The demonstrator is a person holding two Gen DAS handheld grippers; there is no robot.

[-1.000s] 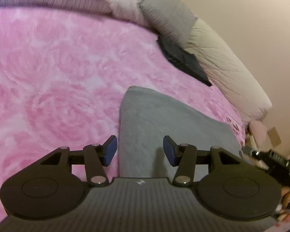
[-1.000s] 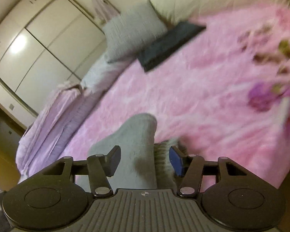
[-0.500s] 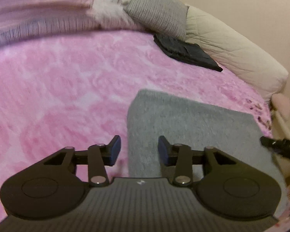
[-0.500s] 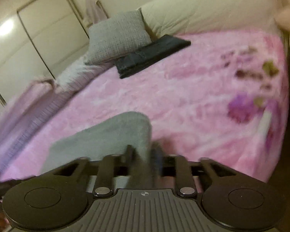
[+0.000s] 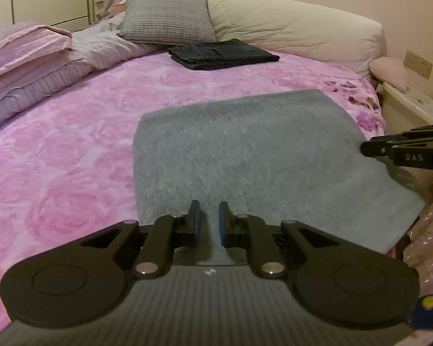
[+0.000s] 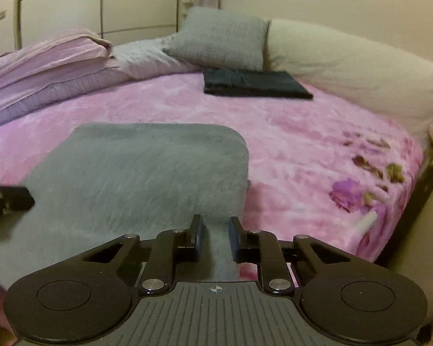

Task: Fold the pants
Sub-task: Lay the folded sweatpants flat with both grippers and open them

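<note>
Grey pants (image 5: pixel 245 150) lie spread as a broad folded panel on the pink bedspread (image 5: pixel 72 144); in the right wrist view the grey pants (image 6: pixel 141 170) show a rounded far corner. My left gripper (image 5: pixel 209 222) is shut on the near edge of the cloth, toward its left side. My right gripper (image 6: pixel 215 232) is shut on the near edge by the right side, with cloth running between its blue pads. Each tool shows in the other's view: the right gripper (image 5: pixel 404 150) at the pants' right edge, the left gripper (image 6: pixel 5 201) at the left edge.
Folded dark pants (image 5: pixel 222 53) rest at the head of the bed before a grey pillow (image 5: pixel 167 14) and a cream bolster (image 5: pixel 297 26). Pink quilts (image 5: pixel 26 57) pile at the far left. A white nightstand (image 5: pixel 412 103) stands right of the bed.
Both grippers went from open to shut on the pants' near edge. The grey cloth now lies spread wider and flatter, and both cameras have tilted up to a level look across the bed.
</note>
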